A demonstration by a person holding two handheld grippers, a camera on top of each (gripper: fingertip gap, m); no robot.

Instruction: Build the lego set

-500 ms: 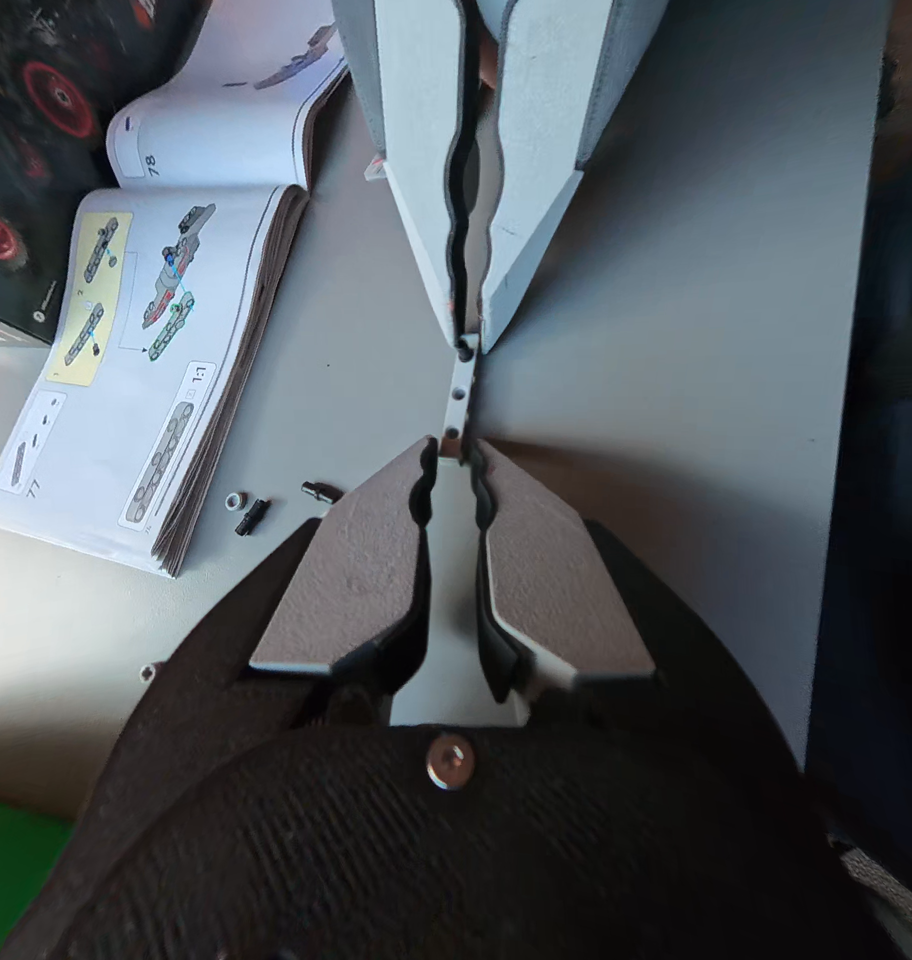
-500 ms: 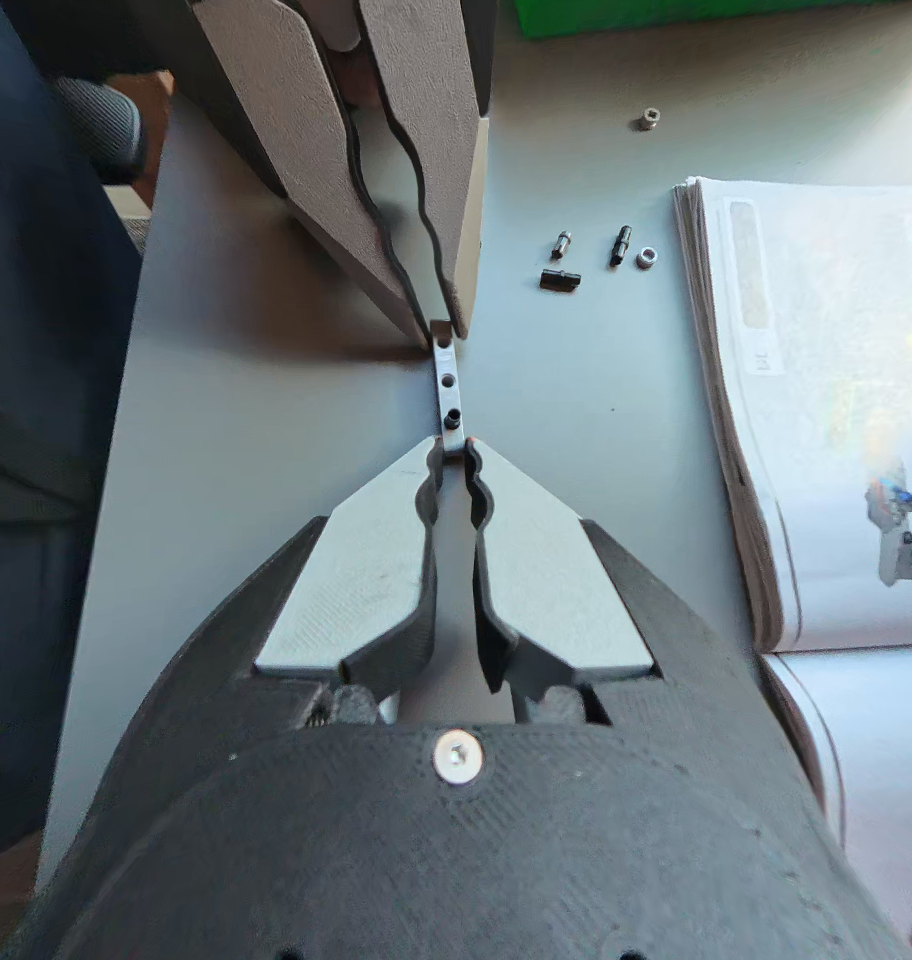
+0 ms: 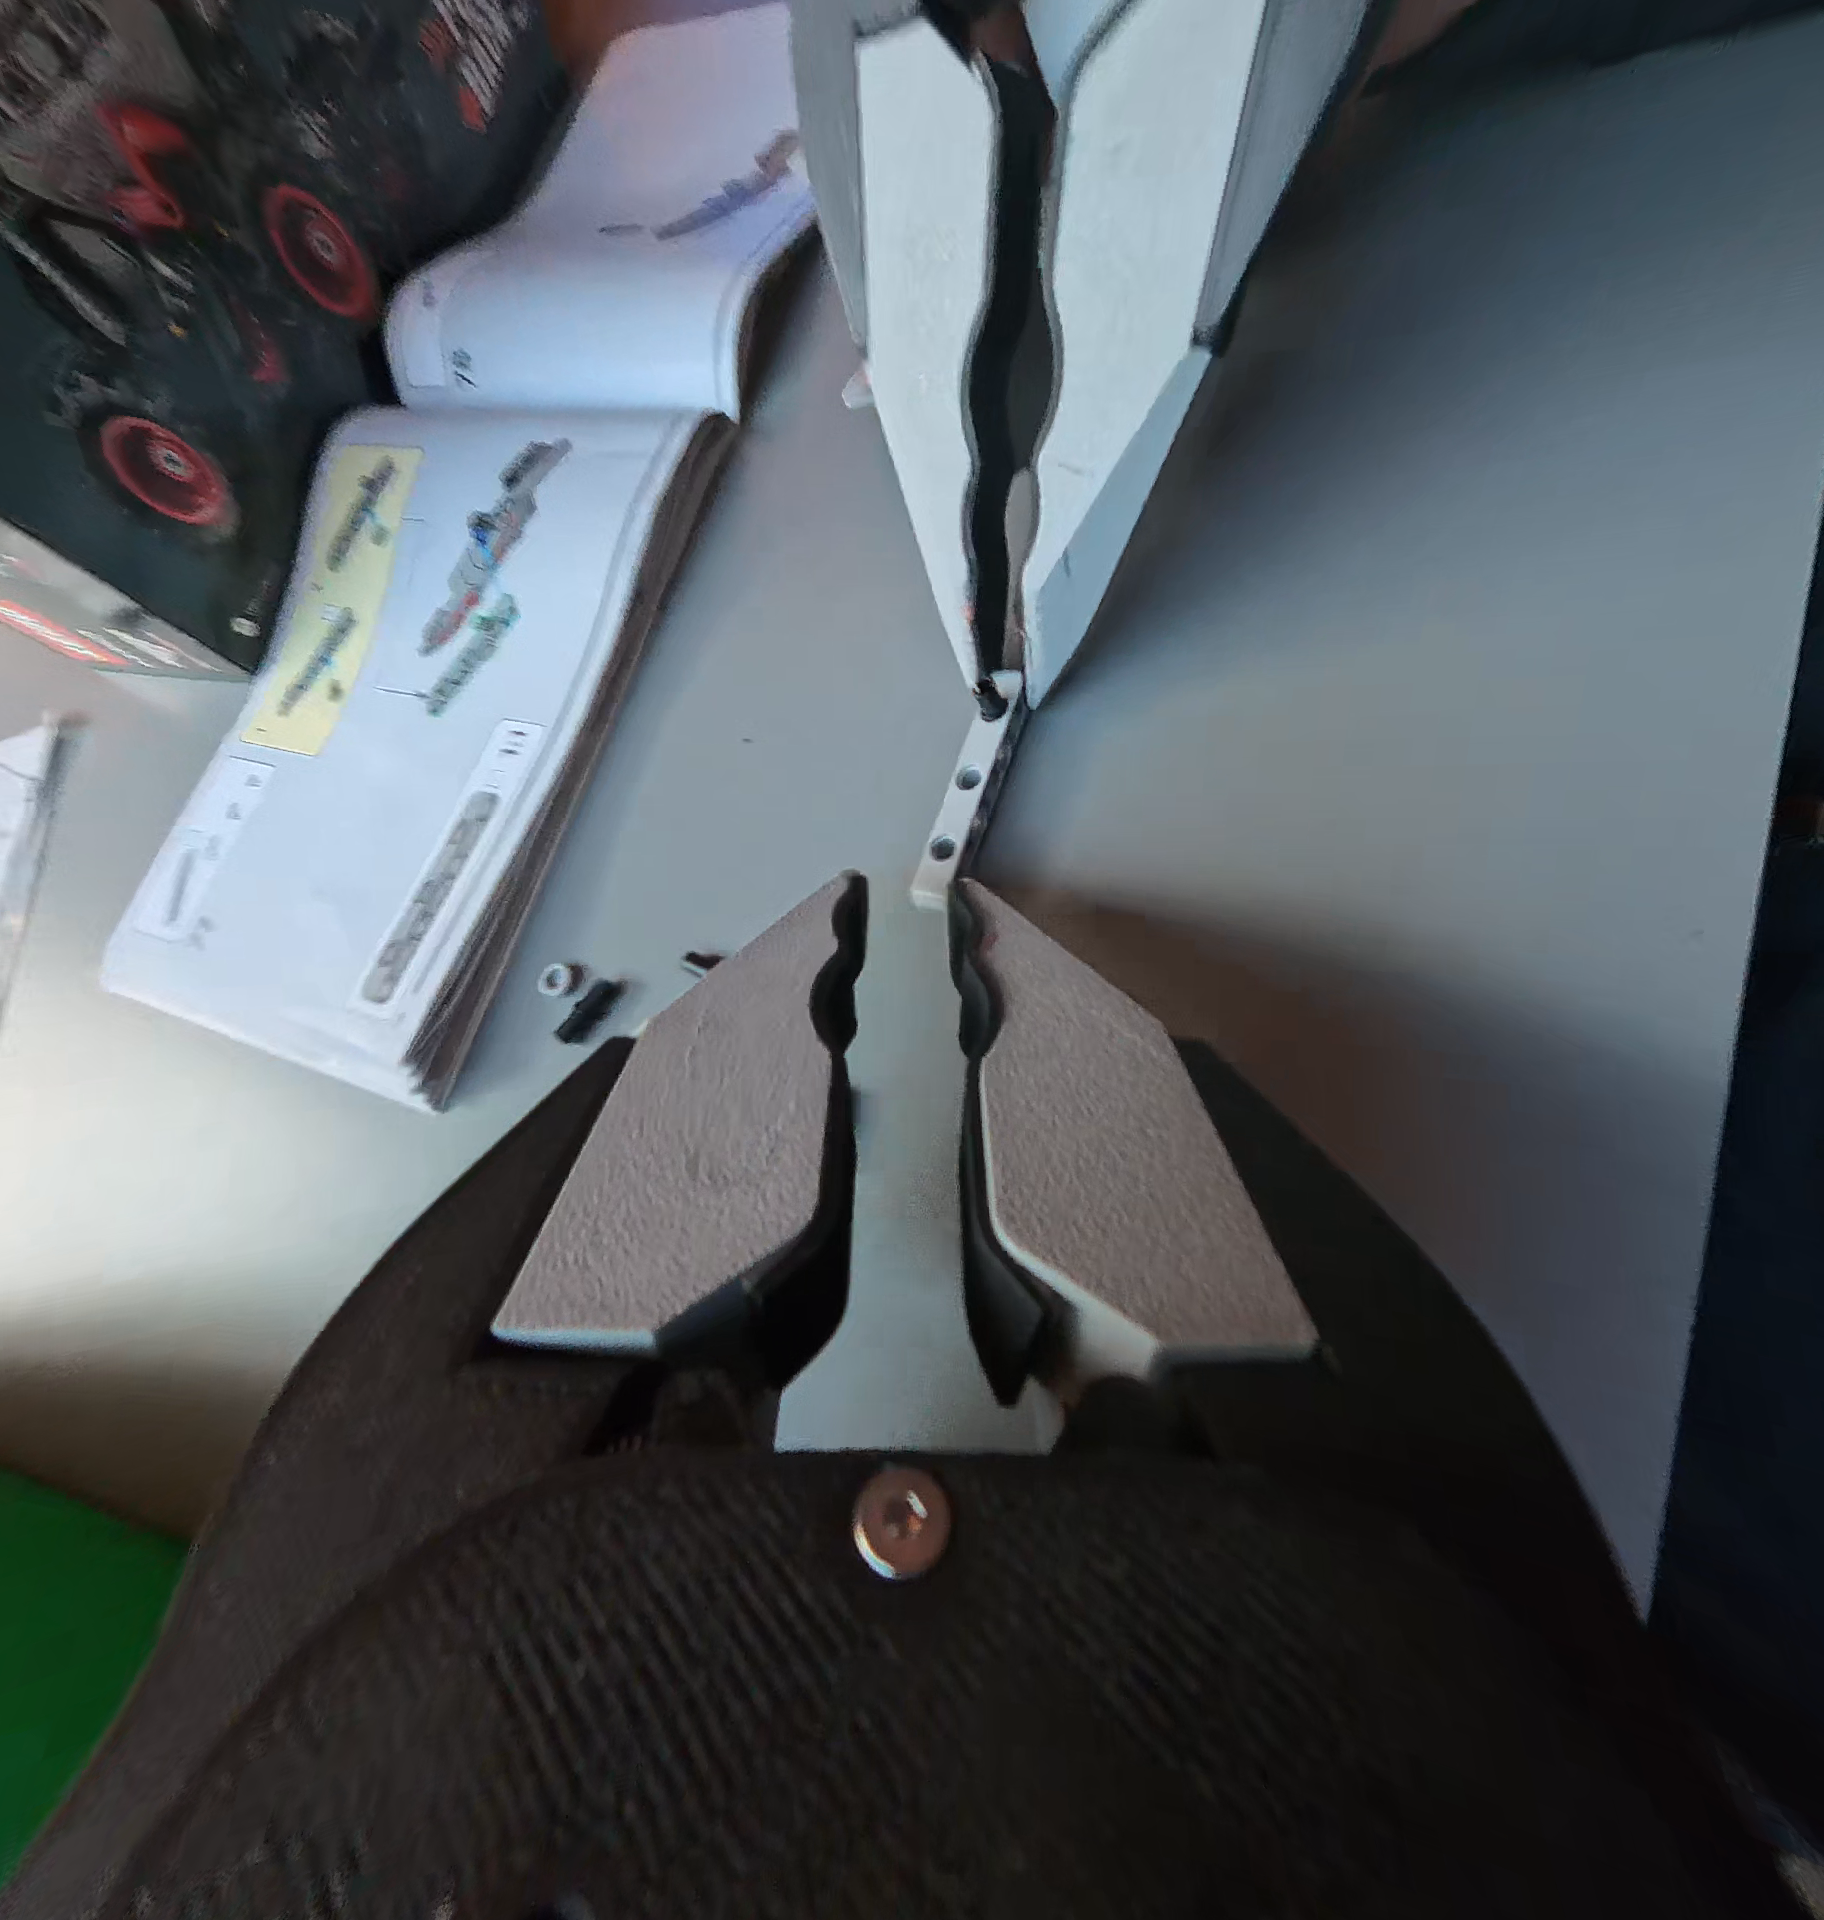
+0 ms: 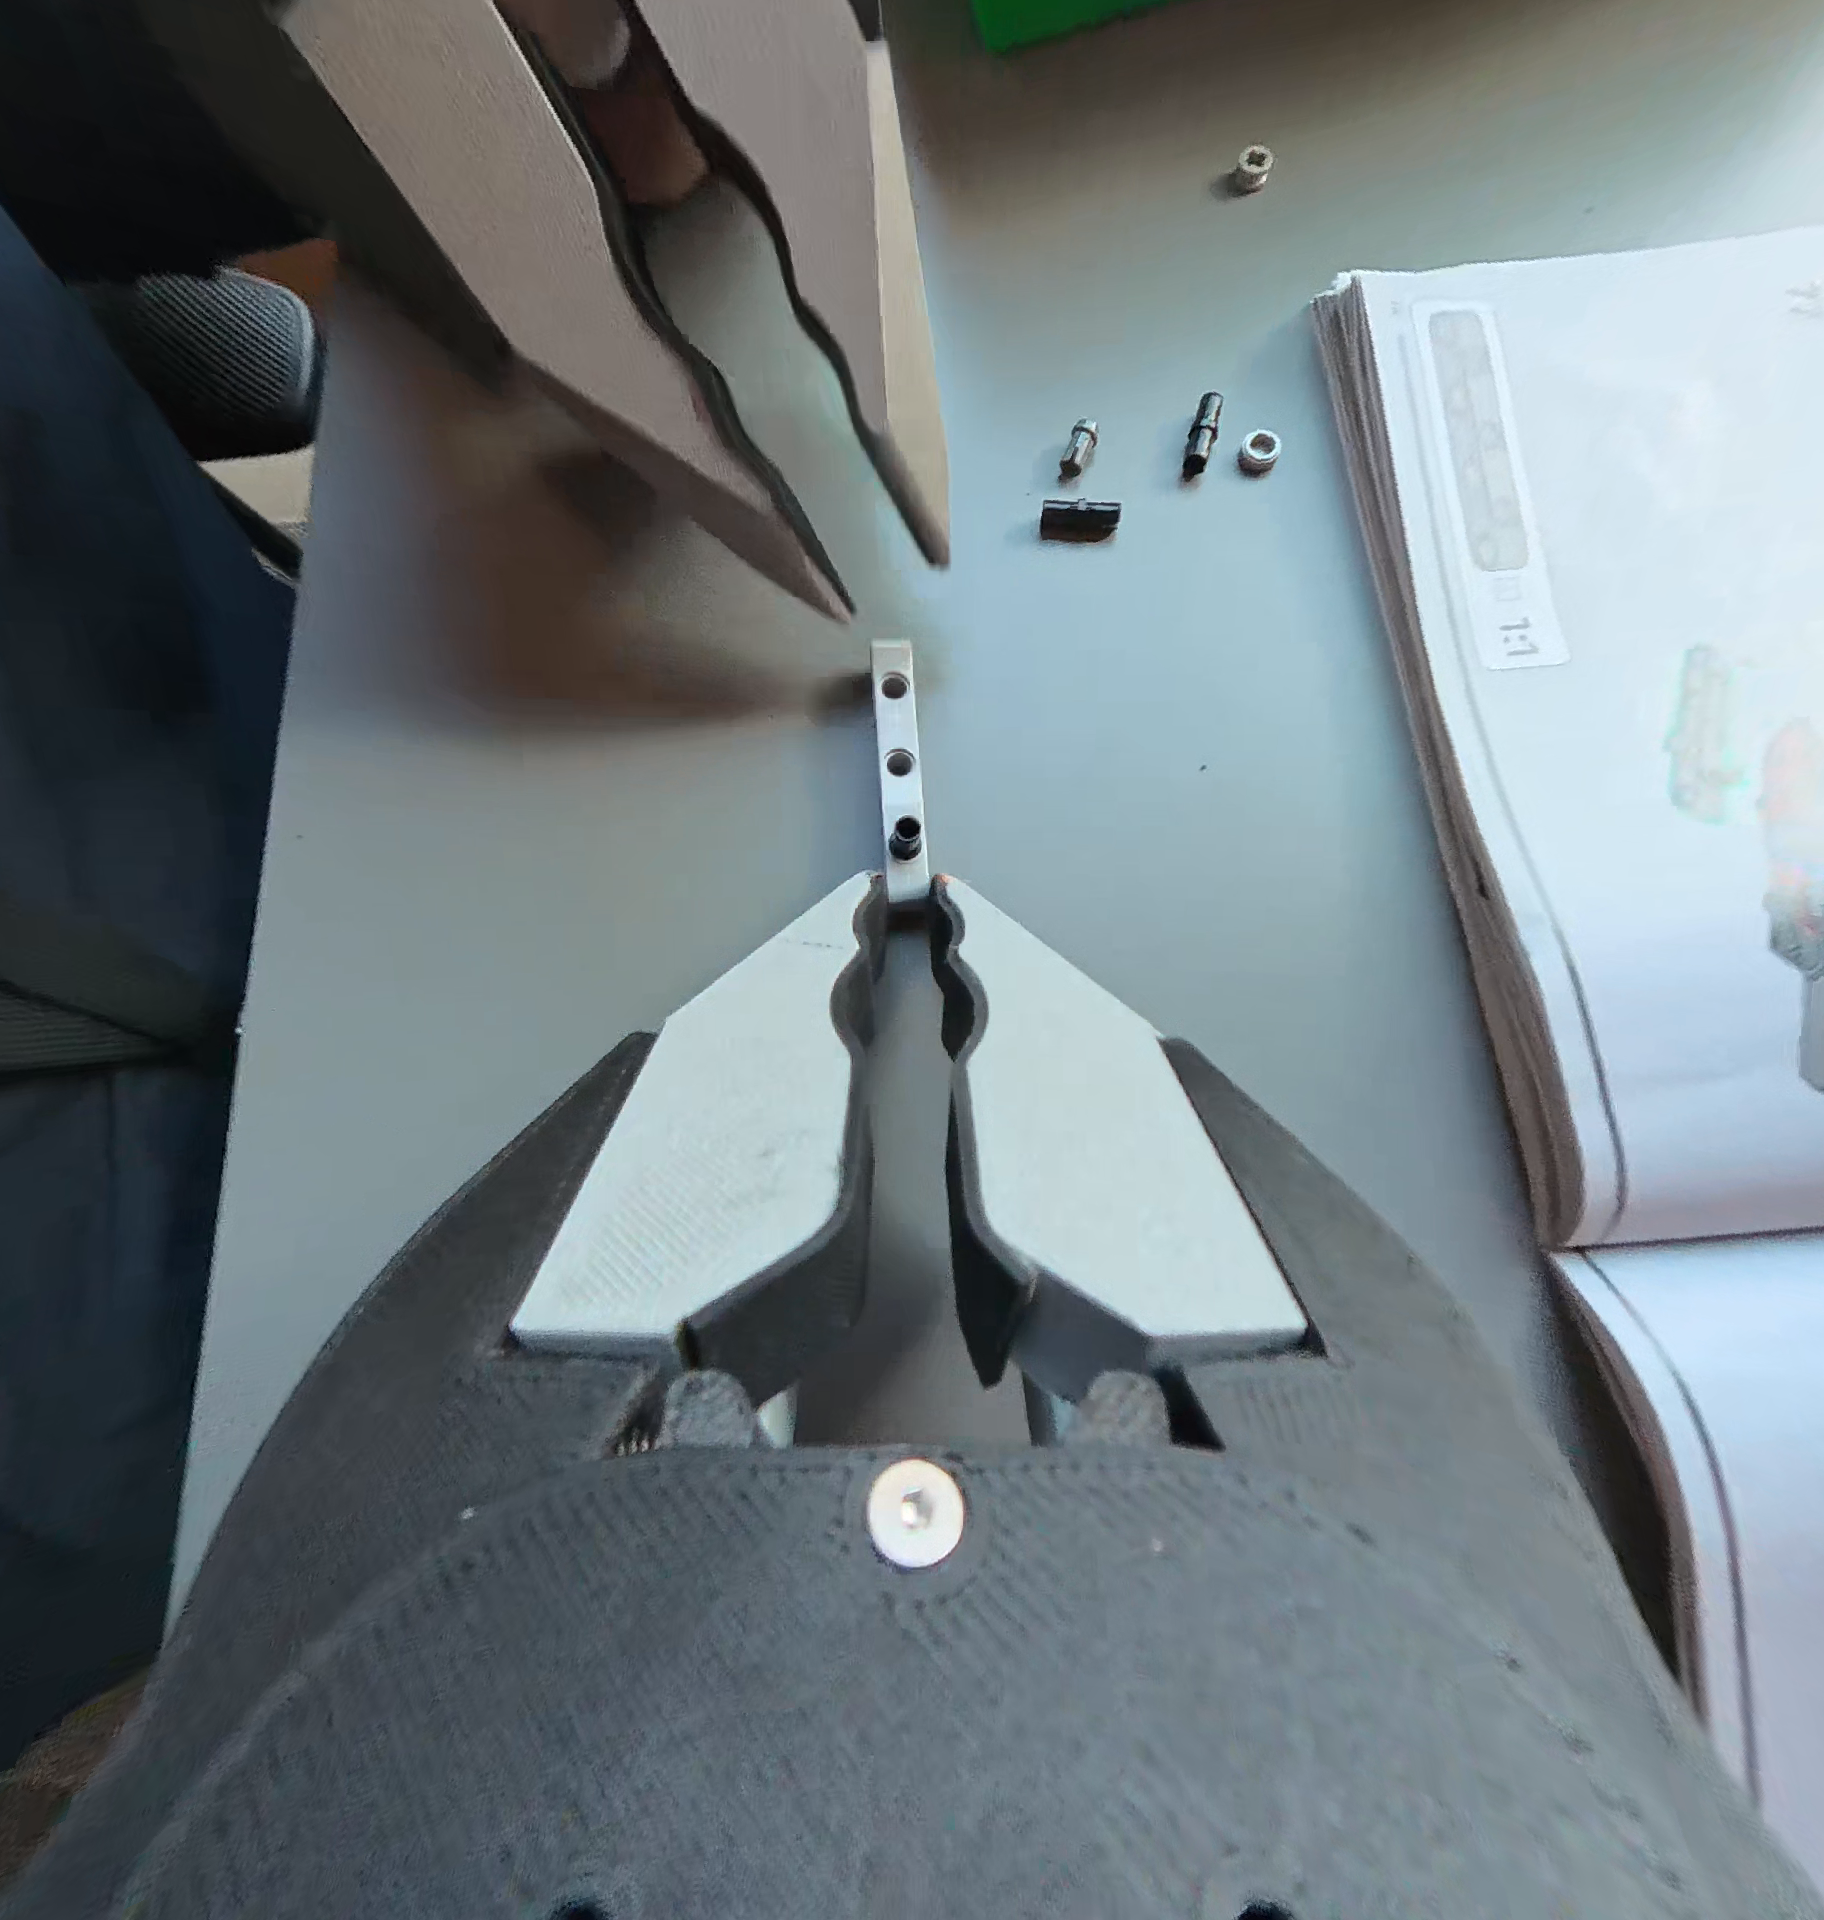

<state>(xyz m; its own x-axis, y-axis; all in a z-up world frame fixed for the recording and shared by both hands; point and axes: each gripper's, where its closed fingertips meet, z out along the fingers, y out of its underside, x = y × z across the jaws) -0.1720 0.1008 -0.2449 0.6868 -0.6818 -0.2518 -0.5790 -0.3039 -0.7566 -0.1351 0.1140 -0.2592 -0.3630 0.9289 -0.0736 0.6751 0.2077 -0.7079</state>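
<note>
Left gripper [image 3: 908, 899] just let go, fingers apart beside the grey beam [image 4: 900, 764]; right gripper [image 4: 906, 883] clamps it. Next up, probably grab a pin [image 4: 1199, 434] near the beam.

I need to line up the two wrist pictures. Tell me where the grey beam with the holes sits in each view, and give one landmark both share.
Left wrist view: the grey beam lies just right of centre, its far end pinched in the right claw.
Right wrist view: the beam stands at centre, rising from that claw's tips.
Shared landmark: the open instruction booklet, left in one, right in the other.
</note>
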